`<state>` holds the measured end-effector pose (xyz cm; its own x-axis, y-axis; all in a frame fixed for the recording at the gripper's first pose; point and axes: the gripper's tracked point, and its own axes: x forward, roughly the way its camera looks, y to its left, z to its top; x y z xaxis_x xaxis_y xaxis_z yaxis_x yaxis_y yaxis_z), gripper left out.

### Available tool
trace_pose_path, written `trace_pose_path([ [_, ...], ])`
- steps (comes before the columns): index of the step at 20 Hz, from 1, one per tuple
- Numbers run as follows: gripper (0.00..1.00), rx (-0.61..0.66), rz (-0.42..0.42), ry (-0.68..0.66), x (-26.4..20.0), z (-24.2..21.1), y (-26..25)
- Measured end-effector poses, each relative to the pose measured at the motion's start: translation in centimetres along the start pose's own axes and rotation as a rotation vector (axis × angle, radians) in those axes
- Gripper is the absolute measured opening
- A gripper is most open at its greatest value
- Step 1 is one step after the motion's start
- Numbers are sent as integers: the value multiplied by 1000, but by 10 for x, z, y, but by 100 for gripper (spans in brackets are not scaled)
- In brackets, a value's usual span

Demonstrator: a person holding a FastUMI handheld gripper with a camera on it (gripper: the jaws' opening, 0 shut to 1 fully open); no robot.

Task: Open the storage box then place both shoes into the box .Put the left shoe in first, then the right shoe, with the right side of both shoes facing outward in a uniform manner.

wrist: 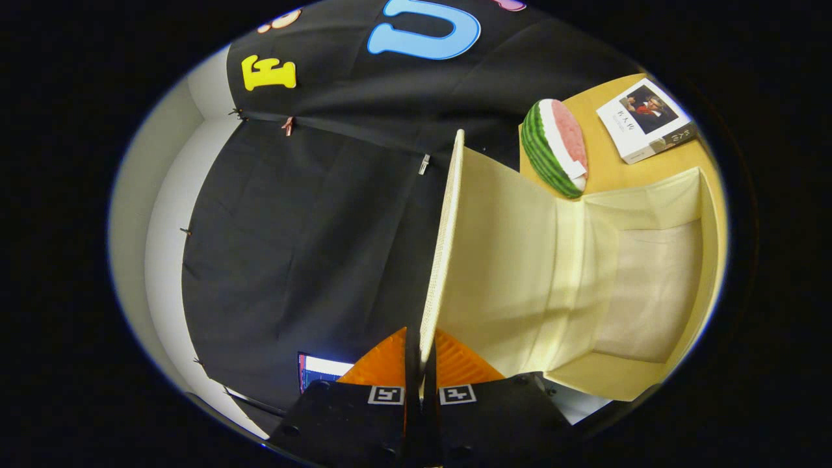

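The view is rolled sideways. A cream storage box (643, 292) stands open on a wooden table (611, 172), its bare fabric-lined inside showing beyond the fingers. Its lid (445, 240) is swung up and seen edge-on, running straight ahead from between the fingers. My gripper (421, 364) is shut on the lid's rim, one finger on each face of it.
A toy watermelon slice (556, 146) and a white book (647, 120) lie on the table past the box. A lit screen (322, 370) shows beside the fingers, against the black cloth wall. A pale wall (162, 227) runs along the cloth's far side.
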<state>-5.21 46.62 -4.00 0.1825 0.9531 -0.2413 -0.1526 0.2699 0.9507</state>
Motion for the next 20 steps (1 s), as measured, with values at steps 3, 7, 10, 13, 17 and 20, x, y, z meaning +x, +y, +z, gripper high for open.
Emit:
trace_pose_path([
  [3,5,27,-13,11,43,-7,-3],
  [7,5,17,-65,44,78,-24,-10],
  [10,5,-37,-92,45,87,-25,-15],
  [13,11,-25,-88,-19,92,-10,-9],
  [17,97,-86,-154,-98,66,10,-23],
  [20,97,-193,-183,-143,23,20,-36],
])
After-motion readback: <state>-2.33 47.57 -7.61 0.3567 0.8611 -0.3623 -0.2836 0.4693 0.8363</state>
